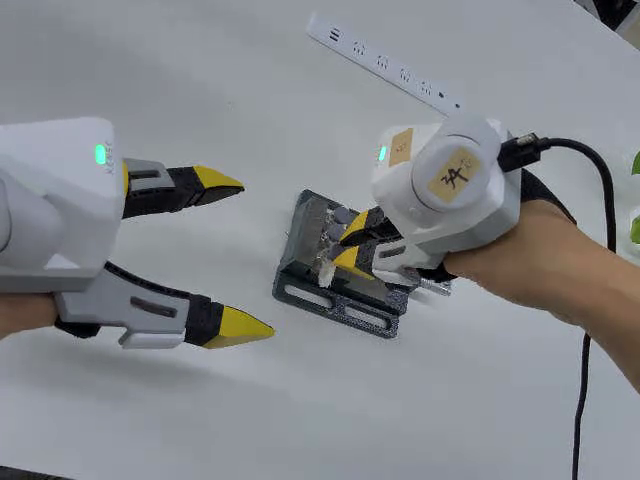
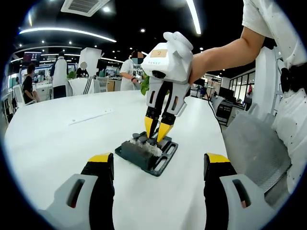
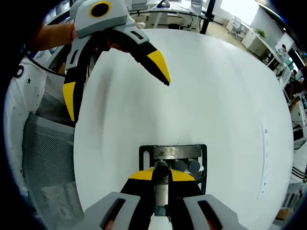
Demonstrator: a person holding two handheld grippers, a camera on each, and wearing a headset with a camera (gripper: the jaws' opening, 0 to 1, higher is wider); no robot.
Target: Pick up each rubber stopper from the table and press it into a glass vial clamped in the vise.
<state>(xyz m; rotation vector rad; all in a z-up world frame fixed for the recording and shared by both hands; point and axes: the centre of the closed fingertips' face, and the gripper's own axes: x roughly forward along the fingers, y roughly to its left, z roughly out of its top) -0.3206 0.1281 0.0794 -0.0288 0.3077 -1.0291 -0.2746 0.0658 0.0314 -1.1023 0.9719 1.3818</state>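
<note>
White table (image 1: 200, 420) supports, in descending size, the left gripper (image 1: 257, 257) hovering empty with jaws spread wide, the right gripper (image 2: 156, 135) with jaws pinched together on a grey rubber stopper (image 3: 160, 168), and the black vise (image 1: 345, 310) beneath that stopper.

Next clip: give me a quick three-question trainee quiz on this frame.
1. True or false: the left gripper has its jaws wide apart with nothing between them.
2. What lies on the table beyond the vise? A power strip, B screwdriver, C cup.
3. Which gripper hangs over the vise?
Key: 1 true; 2 A; 3 the right gripper.
</note>
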